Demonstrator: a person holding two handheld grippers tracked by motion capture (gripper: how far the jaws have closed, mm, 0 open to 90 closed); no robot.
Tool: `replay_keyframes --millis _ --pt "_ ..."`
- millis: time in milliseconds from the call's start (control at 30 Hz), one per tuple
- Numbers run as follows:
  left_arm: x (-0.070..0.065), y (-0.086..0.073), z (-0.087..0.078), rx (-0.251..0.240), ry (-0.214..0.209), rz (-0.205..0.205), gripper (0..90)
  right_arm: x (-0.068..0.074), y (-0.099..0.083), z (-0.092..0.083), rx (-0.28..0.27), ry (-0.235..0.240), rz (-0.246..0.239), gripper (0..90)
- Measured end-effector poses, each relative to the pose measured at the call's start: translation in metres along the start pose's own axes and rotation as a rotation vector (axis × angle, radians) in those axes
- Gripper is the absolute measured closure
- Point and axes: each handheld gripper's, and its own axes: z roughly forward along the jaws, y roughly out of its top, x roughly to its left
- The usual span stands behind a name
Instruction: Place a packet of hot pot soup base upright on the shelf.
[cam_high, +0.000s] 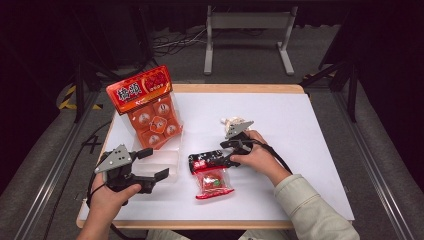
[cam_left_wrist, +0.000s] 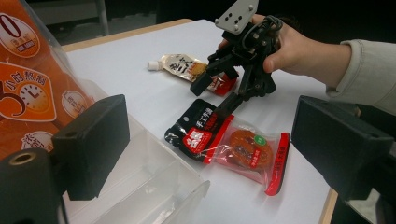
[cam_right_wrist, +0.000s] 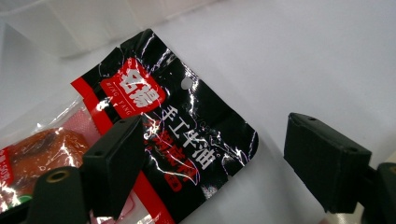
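Glossy black-and-red snack packet (cam_right_wrist: 187, 135), crinkled foil

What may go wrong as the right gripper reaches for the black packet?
The black packet overlaps the red packet, so the open right gripper might drag both. The packet lies flat on the table, so the jaws may slide off its glossy film instead of catching an edge.

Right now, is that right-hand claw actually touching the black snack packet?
Cannot tell. In the right gripper view the right gripper stands open around the black packet; one jaw overlaps it, but neither contact nor gap shows plainly.
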Motion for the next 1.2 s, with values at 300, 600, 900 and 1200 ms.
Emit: replay_keyframes --millis 300,600,900,1200 --pt "0.002 -0.002 0.001 0.002 0.008 -0.01 12.5 0.007 0.0 0.008 0.028 -0.018 -0.044 23.7" --pt "0.002 -0.003 0.003 0.017 0.004 -0.01 12.5 0.016 0.001 0.01 0.036 -0.107 -0.091 43.5" --pt "0.002 -0.003 0.005 0.022 0.0 -0.008 12.4 0.02 -0.004 0.009 -0.004 -0.101 -0.076 71.9" --pt "0.003 -0.004 0.005 0.019 -0.004 -0.018 12.5 0.028 0.002 0.01 0.046 -0.063 -0.135 90.0"
